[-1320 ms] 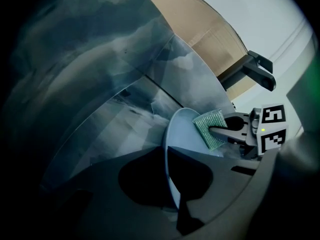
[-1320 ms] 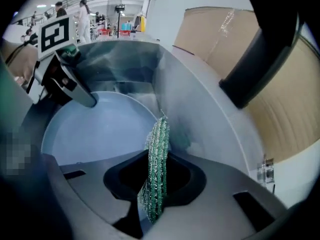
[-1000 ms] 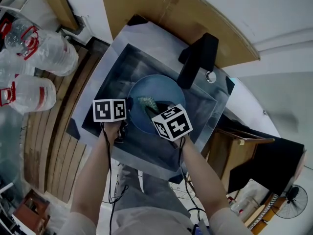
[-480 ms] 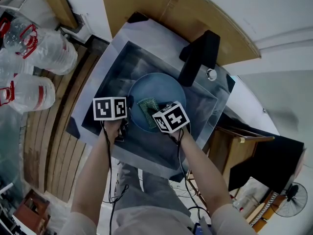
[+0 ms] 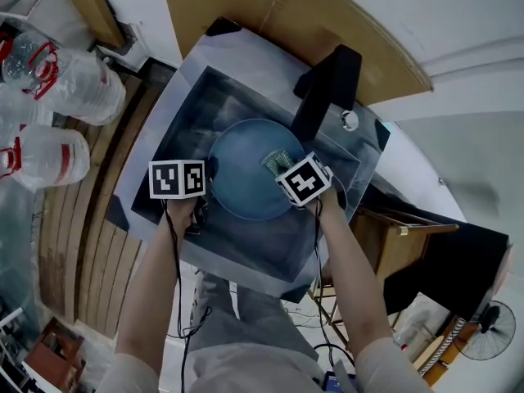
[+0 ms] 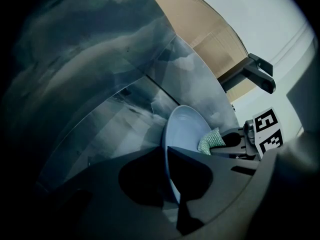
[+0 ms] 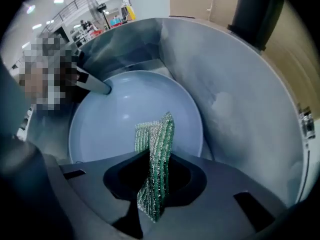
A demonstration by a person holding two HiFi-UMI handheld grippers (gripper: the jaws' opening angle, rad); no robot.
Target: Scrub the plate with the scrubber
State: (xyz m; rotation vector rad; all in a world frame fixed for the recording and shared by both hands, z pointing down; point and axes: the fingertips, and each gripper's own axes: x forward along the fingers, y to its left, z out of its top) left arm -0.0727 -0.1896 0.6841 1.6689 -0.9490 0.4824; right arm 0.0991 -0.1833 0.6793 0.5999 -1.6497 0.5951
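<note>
Pale blue plate sits inside the steel sink, and we see it fill much of the basin. A green mesh scrubber stands over the plate's right part, near the rim; whether it touches, we cannot tell. The right gripper points down, its jaws pressed together on the scrubber's lower end. The left gripper pinches the plate's left rim between nearly closed jaws. A black faucet rises behind the basin. Large water bottles lie left of the sink.
</note>
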